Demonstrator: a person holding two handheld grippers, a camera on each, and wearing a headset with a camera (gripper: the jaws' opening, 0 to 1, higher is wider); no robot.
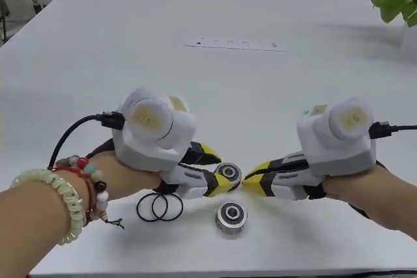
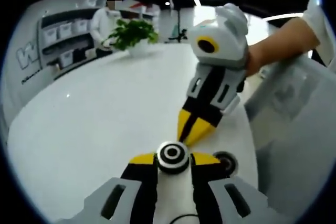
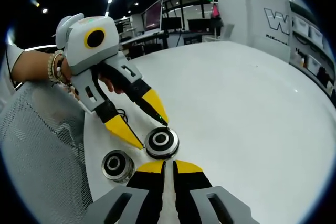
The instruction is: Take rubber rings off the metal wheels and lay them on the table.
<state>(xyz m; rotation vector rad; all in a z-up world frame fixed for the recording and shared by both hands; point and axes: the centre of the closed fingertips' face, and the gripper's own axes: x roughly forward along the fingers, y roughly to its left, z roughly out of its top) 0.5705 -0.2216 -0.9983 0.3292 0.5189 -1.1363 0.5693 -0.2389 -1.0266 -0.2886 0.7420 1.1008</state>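
White bench (image 1: 195,83) under everything. My left claw (image 1: 220,180) is clamped on a metal wheel (image 1: 229,172), over the bench's near edge. Right claw (image 1: 253,180): jaws nearly together, tips right at that wheel's rim; can't tell if they pinch anything. Second wheel (image 1: 231,217) sits on the bench just below, btwn both claws. Two black rings (image 1: 159,207) overlap on the bench, beside left claw.

An office: long white table (image 1: 260,4), desk monitors (image 3: 153,14), shelves (image 2: 60,38) of bins, potted plant (image 2: 131,32).
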